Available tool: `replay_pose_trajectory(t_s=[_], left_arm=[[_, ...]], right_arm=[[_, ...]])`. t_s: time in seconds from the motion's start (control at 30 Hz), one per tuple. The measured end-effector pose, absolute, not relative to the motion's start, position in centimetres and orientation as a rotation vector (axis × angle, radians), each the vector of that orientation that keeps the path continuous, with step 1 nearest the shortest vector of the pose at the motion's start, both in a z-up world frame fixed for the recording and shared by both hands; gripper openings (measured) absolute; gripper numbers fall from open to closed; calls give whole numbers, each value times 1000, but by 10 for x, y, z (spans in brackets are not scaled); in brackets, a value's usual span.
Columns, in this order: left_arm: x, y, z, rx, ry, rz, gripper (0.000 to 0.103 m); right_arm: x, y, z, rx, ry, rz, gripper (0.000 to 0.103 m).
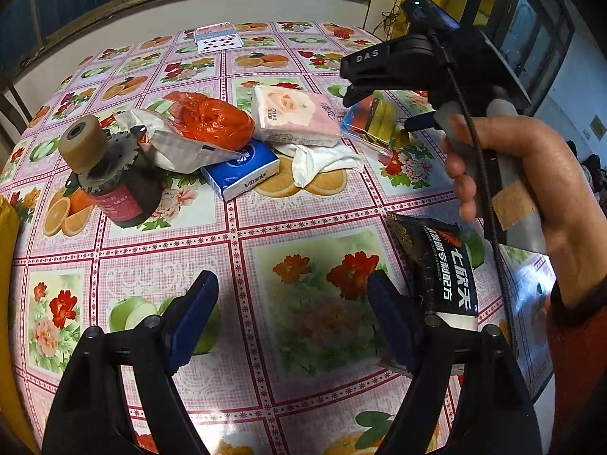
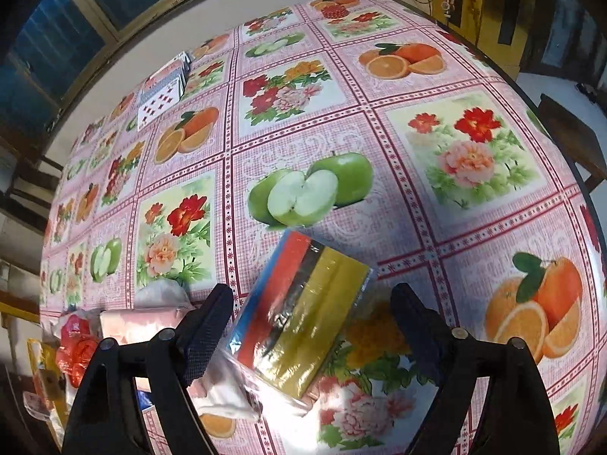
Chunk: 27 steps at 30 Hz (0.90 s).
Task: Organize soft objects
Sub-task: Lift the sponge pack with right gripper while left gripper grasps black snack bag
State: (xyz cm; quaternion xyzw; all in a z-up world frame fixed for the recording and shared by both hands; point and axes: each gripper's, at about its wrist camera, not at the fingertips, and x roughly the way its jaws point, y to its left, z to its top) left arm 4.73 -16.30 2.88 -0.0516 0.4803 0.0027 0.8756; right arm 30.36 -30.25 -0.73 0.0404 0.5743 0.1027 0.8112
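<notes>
**poster_a:** So which step is this? Looks to me like the right tongs (image 2: pixel 311 326) are lining up on the sponge pack (image 2: pixel 303 314), the clear-wrapped one with blue, red, dark and mustard layers. In the right wrist view it sits between the two fingers, slanted, toward 6 o'clock. Fingers are spread wide, and I can't tell if either one touches the wrap yet.

**poster_b:** Agreed, I'd call it approach-before-grasp. The left tongs (image 1: pixel 292 314) are also wide apart with nothing between them, hanging over bare desk (image 1: pixel 265 235). A black snack bag (image 1: pixel 436 261) lies just beside the right-hand finger at about 4 o'clock, not gripped.

**poster_a:** Where's the rest of the soft stuff?

**poster_b:** In the left view, it's clustered from 10 to 1 o'clock: red plastic bag (image 1: pixel 212 119) on a white pouch (image 1: pixel 170 140), blue Vinda tissue pack (image 1: pixel 242 168), pink tissue pack (image 1: pixel 296 115), and a crumpled white cloth (image 1: pixel 322 161) poking out below it. The sponge pack is at the right end of the pile. (The dark bottle (image 1: pixel 114 178) at 9 o'clock doesn't look soft, so I'd leave it alone.)

**poster_a:** Next move?

**poster_b:** My guess is to square up to the slanted pack, close across its narrow side, and lift gently. That film looks slippery, and the sponge will probably squash.
</notes>
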Motion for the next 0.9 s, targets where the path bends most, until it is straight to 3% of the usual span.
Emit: replay_pose_trajectory(t_s=[0.13, 0.17, 0.23, 0.27, 0.5, 0.83, 0.9], left_arm=[[49, -176, 32, -61, 1006, -38, 81], [50, -181, 33, -46, 1007, -54, 81], [52, -191, 33, -27, 1018, -81, 81], [54, -197, 33, -18, 1023, -95, 81], [63, -234, 28, 39, 1061, -160, 81], [68, -245, 38, -110, 1056, -168, 84], [73, -251, 36, -113, 1082, -178, 84]], right_arm=[[290, -277, -12, -213, 1188, 245, 81], [286, -279, -11, -220, 1185, 247, 75], [281, -293, -5, -210, 1187, 255, 49], [277, -301, -3, -226, 1181, 252, 48], [256, -351, -1, -239, 1167, 300, 49], [251, -368, -3, -250, 1162, 360, 57], [252, -368, -3, -261, 1162, 366, 68]])
